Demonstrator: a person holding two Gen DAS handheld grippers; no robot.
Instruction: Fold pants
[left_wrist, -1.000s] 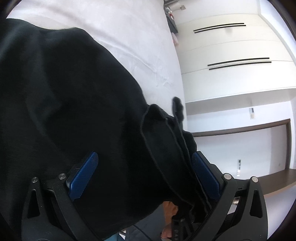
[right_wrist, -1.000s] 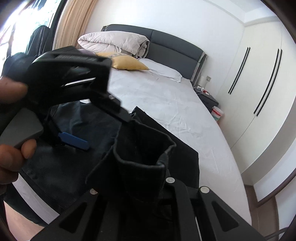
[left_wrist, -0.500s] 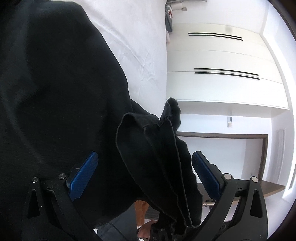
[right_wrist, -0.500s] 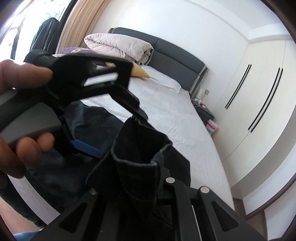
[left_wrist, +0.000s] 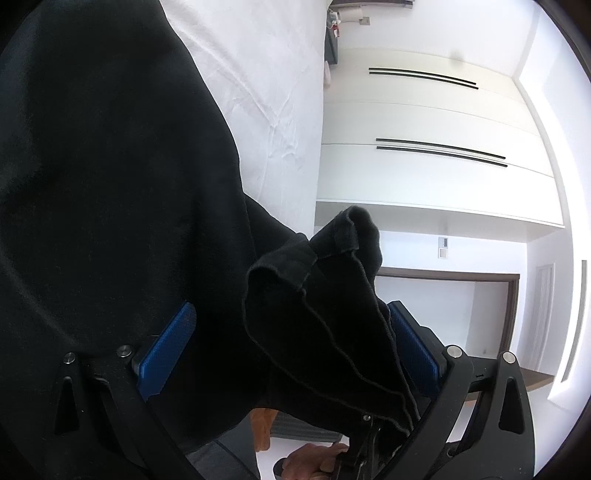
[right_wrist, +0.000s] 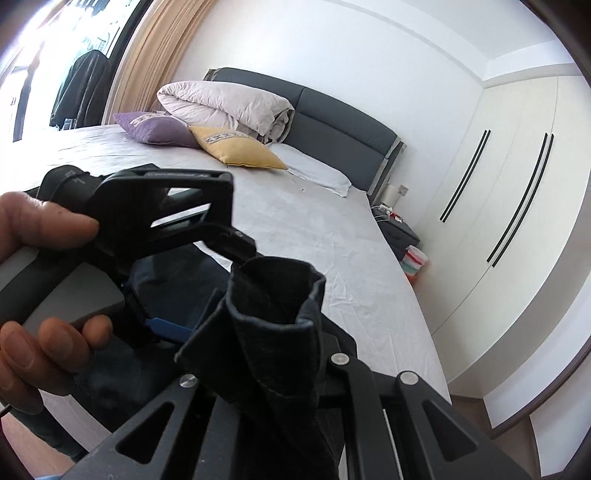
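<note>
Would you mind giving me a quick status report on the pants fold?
Left gripper open, pants draped across it. Right gripper shut on pants hem. Pants lifted partly off bed. Nothing blocking; pillows far off at headboard.

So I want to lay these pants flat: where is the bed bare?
Bare sheet runs from the pants up to the white pillow and right to the bed edge. Crowded: the headboard end, with the duvet, purple cushion and yellow cushion.
</note>
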